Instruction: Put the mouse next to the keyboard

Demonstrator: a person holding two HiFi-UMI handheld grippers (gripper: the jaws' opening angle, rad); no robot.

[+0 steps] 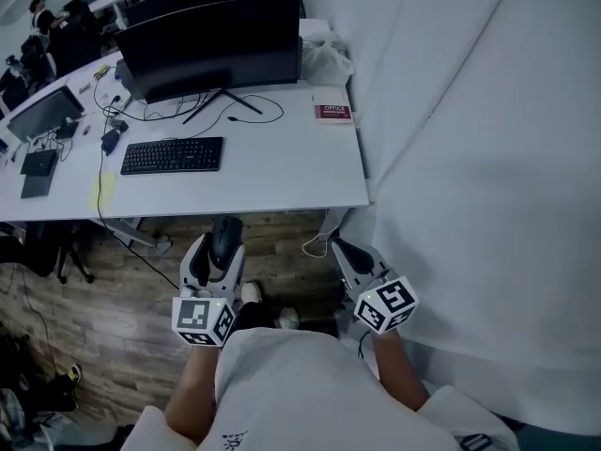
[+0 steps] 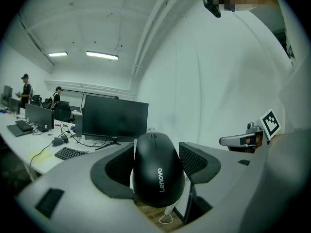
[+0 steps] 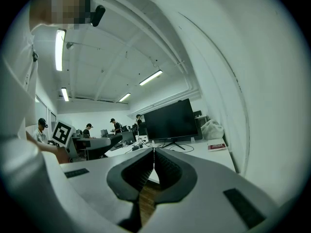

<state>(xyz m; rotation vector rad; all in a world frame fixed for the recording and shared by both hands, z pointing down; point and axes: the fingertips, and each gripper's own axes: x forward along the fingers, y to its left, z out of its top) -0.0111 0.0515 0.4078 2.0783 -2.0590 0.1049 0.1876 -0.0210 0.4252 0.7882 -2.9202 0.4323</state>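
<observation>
Nearest to us are 2 grippers, held low over the wood-plank floor (image 1: 113, 299), each with 1 marker cube at its rear. The left gripper (image 1: 222, 245) is clamped on the 1 black mouse (image 2: 158, 171). The mouse sits nose-up between the ribbed pads, which press on both its flanks, and it hangs in the air short of the desk's near edge. The right gripper (image 3: 154, 162) holds nothing, and its jaws are pressed together tip to tip.

Beyond them stands 1 long white desk (image 1: 282, 172). Along its right side hangs a white curtain (image 1: 470, 111). On the desk, 1 black keyboard (image 1: 173, 155) lies left of centre, parallel to the near edge and well apart from the mouse. Bare desktop lies to the keyboard's right. Behind the keyboard stands 1 dark monitor (image 1: 211, 50) on a splayed foot, with black cables looping around the foot. Right of the foot lies 1 red-and-white booklet (image 1: 333, 112), and behind that 1 crumpled plastic bag (image 1: 326, 61) at the far right corner. A yellow strip (image 1: 103, 188) lies on the desk to the left of the keyboard.

Farther left the desk carries more screens and small dark devices. At the far end of the room, the right gripper view shows 3 people (image 3: 112, 124) in caps under long ceiling lights.
</observation>
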